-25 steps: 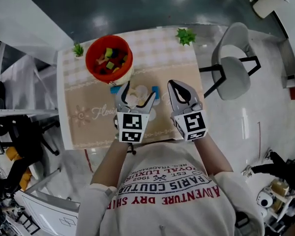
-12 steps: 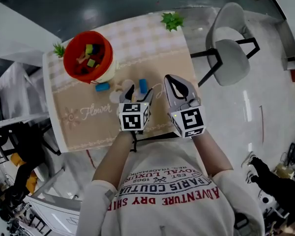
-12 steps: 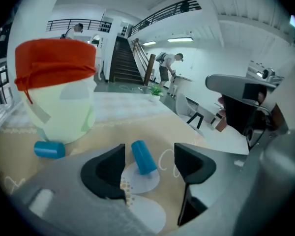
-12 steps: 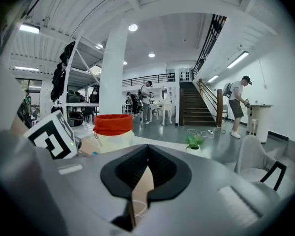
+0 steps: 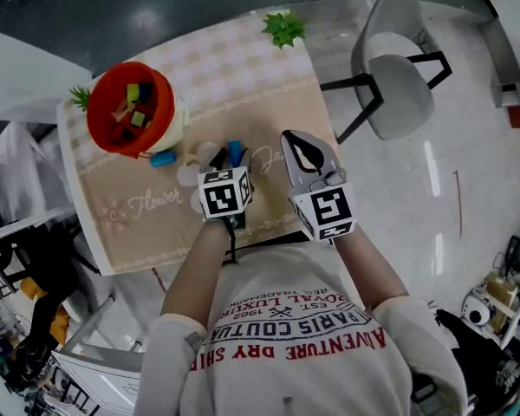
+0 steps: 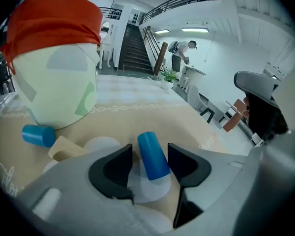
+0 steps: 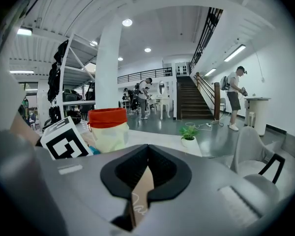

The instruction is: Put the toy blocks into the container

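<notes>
A red-rimmed cream container (image 5: 130,107) with several blocks inside stands at the table's far left. A blue cylinder block (image 6: 152,155) lies on the beige tablecloth between the jaws of my left gripper (image 5: 230,157). The jaws are closing on it, with a thin gap still showing at the left pad. Nearer the container lie a second blue cylinder (image 6: 38,135) and a pale wooden block (image 6: 66,149). My right gripper (image 5: 291,139) hovers just right of the left one, shut and empty.
Small green plants stand at the table's far right corner (image 5: 283,29) and beside the container (image 5: 80,96). A grey chair (image 5: 399,68) stands off the table's right side. The table's near edge (image 5: 191,254) is just in front of the person's body.
My left gripper has moved right and forward to straddle the blue cylinder, and its jaws have narrowed from wide open. The right gripper has stayed shut beside it.
</notes>
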A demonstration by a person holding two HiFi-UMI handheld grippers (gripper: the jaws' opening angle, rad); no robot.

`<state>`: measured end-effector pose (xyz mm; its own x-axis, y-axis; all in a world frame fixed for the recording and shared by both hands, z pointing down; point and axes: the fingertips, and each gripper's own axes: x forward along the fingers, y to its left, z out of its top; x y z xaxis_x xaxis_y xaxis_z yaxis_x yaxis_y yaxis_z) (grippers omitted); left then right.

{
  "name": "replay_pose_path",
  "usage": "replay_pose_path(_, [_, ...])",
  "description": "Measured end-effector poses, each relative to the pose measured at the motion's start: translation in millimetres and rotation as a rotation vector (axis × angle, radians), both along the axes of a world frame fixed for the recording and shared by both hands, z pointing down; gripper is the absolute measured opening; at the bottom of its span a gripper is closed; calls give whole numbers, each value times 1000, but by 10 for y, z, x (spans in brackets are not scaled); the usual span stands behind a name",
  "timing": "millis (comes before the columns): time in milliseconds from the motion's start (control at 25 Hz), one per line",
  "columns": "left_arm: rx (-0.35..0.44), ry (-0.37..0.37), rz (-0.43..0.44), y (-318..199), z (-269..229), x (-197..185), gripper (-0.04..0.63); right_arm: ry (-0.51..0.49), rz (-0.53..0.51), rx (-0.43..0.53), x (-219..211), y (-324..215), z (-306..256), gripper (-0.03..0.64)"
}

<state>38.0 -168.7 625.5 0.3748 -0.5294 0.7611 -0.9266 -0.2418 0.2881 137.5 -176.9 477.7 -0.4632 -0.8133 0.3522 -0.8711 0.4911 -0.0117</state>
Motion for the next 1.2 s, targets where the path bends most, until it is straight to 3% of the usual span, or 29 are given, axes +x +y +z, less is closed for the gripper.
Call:
replay_pose_path(160, [17,1,-2,-1,-5,41,225,-6,9,-12,26,-23,55,2])
replay_pose_path(200, [17,6,3,9,-6,60,164,-6,7,-13,21,-17,63,2])
replay_pose_path(520, [27,32,57,52,-110,112,146,10,-8,-9,-1,6,39,2])
replay_pose_path(840, [218,26,90,-88,-802,-85,146,18,-34,36,-187,-11,-206,2])
replay_pose_path(1200, [425,-21,76,-195,-1582,-702,146,3,-82,107,-728,-57,-593,2])
